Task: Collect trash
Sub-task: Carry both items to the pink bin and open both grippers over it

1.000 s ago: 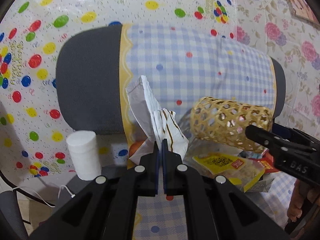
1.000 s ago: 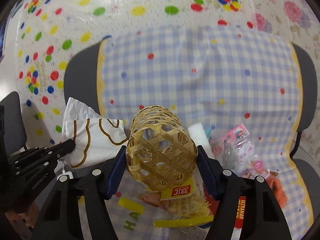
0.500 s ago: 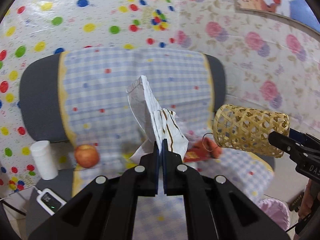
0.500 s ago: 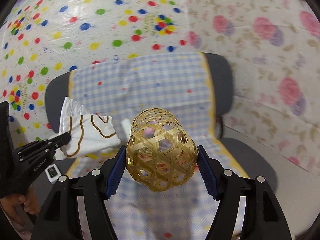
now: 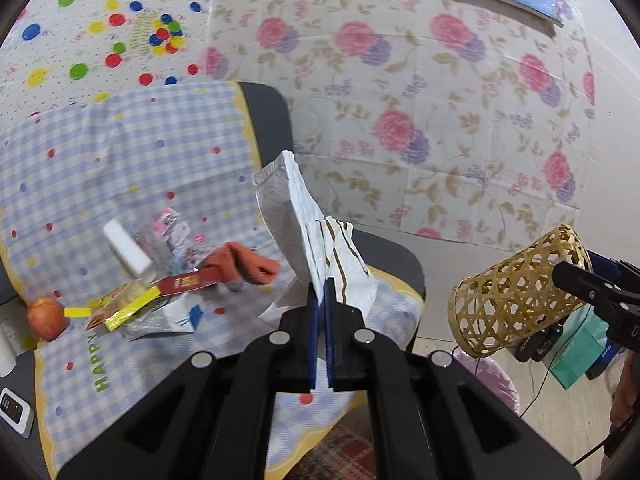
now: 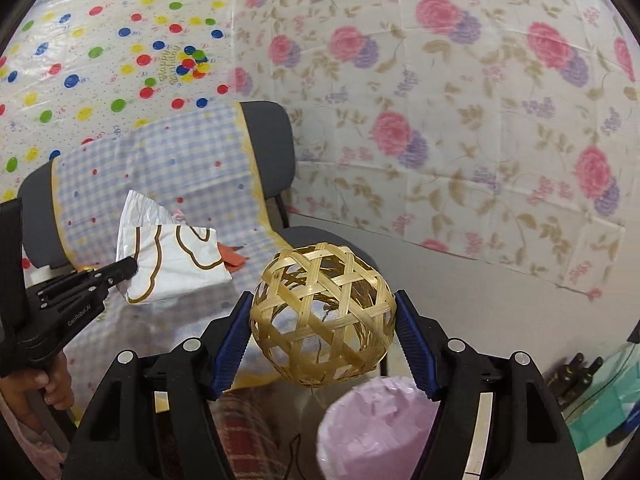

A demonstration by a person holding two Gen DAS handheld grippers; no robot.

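grey chair (image 5: 268, 120) w/ checked cloth (image 5: 120, 168), apple (image 5: 46, 317), wrappers (image 5: 132, 300), orange rag (image 5: 248, 264) on it

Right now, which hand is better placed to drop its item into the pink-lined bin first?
Right, probably. The right gripper holds the woven basket just above the pink-lined bin. The left gripper, shut on the white napkin, is over the chair.

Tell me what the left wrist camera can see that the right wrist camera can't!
Only the left wrist view shows the apple, the white block and the yellow and red wrappers lying on the checked cloth.

Only the right wrist view shows the pink-lined bin clearly, just below the basket.

Both show the left gripper shut on the white paper napkin, the right gripper holding the woven bamboo basket, the orange cloth and the flowered wall.
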